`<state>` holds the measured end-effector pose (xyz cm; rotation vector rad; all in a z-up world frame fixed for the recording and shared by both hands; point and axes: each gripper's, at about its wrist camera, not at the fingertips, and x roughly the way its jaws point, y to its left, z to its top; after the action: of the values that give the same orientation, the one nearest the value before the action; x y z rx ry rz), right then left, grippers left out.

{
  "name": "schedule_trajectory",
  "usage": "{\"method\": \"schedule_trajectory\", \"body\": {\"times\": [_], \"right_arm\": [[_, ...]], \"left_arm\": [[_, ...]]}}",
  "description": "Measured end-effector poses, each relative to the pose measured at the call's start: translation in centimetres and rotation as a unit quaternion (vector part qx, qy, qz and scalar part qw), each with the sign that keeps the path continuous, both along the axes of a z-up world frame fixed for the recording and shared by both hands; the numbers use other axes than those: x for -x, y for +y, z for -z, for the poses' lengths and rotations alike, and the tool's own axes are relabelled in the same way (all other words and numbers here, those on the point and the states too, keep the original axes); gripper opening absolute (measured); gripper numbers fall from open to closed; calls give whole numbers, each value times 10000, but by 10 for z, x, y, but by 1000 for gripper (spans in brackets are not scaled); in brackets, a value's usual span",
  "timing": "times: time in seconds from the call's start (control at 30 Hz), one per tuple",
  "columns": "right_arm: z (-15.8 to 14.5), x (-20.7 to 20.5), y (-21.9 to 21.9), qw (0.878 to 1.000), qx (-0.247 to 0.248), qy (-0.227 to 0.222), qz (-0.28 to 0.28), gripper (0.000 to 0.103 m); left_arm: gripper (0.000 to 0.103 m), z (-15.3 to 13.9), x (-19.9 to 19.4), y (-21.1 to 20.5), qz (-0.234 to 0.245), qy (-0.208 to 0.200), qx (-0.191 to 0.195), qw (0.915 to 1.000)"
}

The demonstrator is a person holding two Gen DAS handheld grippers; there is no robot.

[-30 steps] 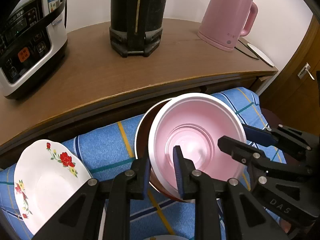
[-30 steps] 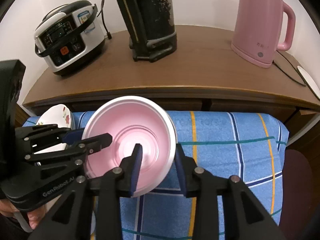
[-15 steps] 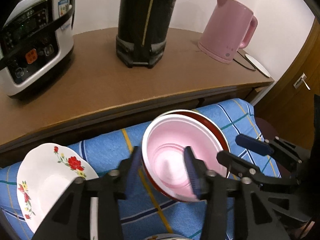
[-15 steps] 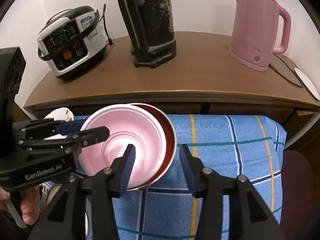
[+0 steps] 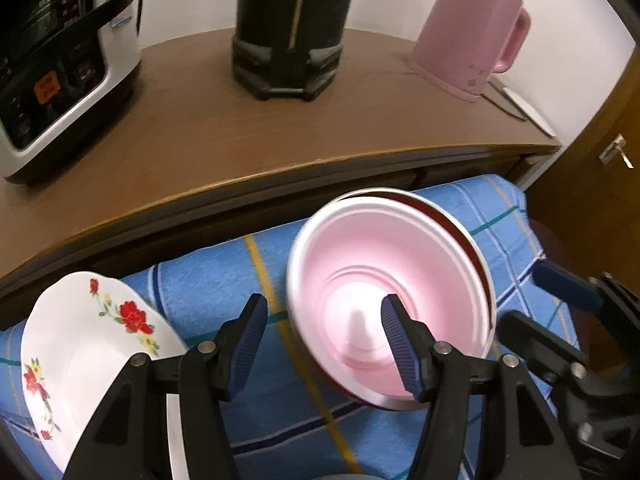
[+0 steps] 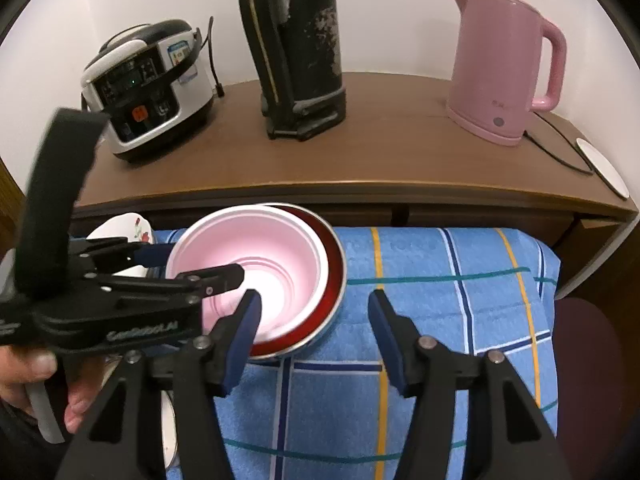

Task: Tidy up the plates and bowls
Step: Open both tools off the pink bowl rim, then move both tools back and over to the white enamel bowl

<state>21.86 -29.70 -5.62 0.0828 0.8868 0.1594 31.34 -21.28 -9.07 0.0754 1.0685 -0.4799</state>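
A: Where does the pink bowl (image 6: 256,256) sit?

B: Nested inside the red bowl (image 6: 334,276) on the blue cloth (image 6: 440,280), near the cabinet (image 6: 360,168). One inside the other takes one spot instead of two, which is likely the point of the stacking.

A: And the two tongs?

B: The left gripper (image 5: 320,340) has its jaws spread wide; one pad (image 5: 394,332) hangs over the pink bowl's inside, the other (image 5: 252,328) is out over the cloth to the left, so the rim lies between them with nothing pinched. The right gripper (image 6: 314,320) is just as wide open, at the near right edge of the red bowl, and grips nothing either. By the look of it, the bowls rest on their own.

A: Why is the floral plate (image 5: 92,344) apart?

B: It lies far left, well away from the bowls, probably kept with the plates. A white rim shows under its near edge, so there may be a second plate there; it cannot be told for certain.

A: The count, then?

B: Two bowls, one floral plate for sure, two grippers. On the cabinet: one cooker (image 6: 152,88), one black flask (image 6: 296,48), one pink kettle (image 6: 504,68)
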Motion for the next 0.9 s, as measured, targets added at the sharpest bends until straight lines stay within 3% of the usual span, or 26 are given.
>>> {"method": "schedule_trajectory", "body": {"times": [0.13, 0.23, 0.33, 0.57, 0.9], "right_arm": [[-1, 9, 0, 10000, 0, -72, 47, 64], [-1, 14, 2, 10000, 15, -78, 14, 65], [-1, 17, 3, 9999, 21, -99, 0, 65], [-2, 23, 6, 9999, 81, -129, -52, 66], [0, 47, 20, 9996, 123, -116, -228, 66]], "left_arm": [[62, 2, -2, 2, -190, -237, -416, 9987], [62, 3, -7, 8, -252, -189, -309, 9990], [62, 9, -13, 12, -377, -269, -519, 9976], [62, 8, -12, 13, -313, -268, -378, 9984], [62, -39, 13, 31, -356, -720, -32, 9968]]}}
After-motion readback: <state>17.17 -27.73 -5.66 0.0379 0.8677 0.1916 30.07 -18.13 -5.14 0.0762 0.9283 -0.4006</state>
